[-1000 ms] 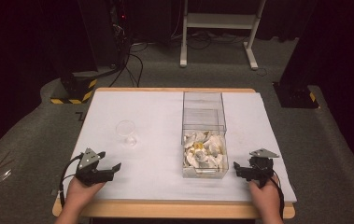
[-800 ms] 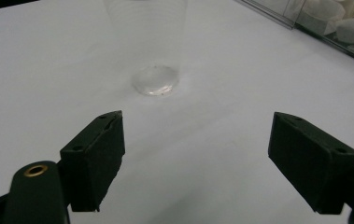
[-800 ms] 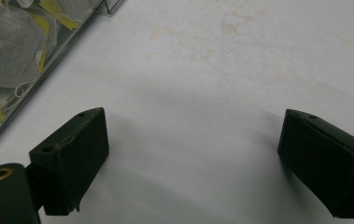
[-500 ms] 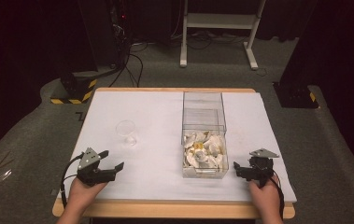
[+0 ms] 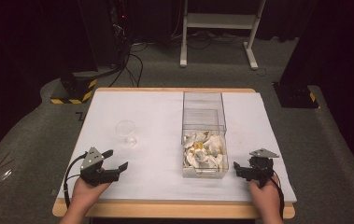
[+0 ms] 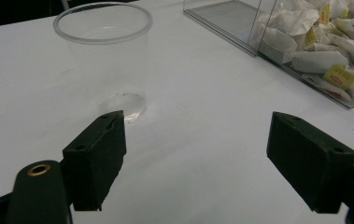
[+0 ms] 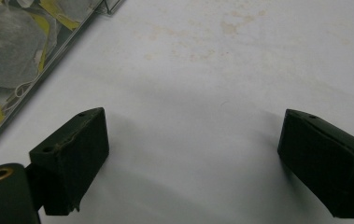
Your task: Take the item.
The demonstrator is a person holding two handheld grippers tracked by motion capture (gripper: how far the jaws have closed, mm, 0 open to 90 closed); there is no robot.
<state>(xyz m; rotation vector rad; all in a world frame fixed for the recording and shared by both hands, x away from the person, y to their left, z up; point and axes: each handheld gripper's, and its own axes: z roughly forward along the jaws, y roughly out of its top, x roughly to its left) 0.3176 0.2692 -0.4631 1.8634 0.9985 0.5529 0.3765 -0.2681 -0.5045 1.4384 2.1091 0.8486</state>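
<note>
A clear plastic cup (image 5: 127, 132) stands upright and empty on the white table cover, left of centre. A clear rectangular box (image 5: 205, 140) holds several white tea bags with yellow tags (image 5: 203, 153) in its near half. My left gripper (image 5: 116, 159) is near the front left edge, open, pointing toward the cup and short of it. In the left gripper view the cup (image 6: 102, 51) is ahead of the open left gripper (image 6: 195, 154), with the box (image 6: 305, 42) at upper right. My right gripper (image 5: 238, 169) rests open just right of the box, empty (image 7: 193, 149).
The white cover (image 5: 156, 116) spans the wooden table; faint stains (image 7: 212, 32) mark it ahead of the right gripper. The box's wall (image 7: 48, 65) runs along the left of the right gripper view. Cables and a metal stand (image 5: 216, 28) are on the floor beyond.
The left gripper has shifted slightly, its jaws now angled a little more toward the cup. The right gripper has stayed put.
</note>
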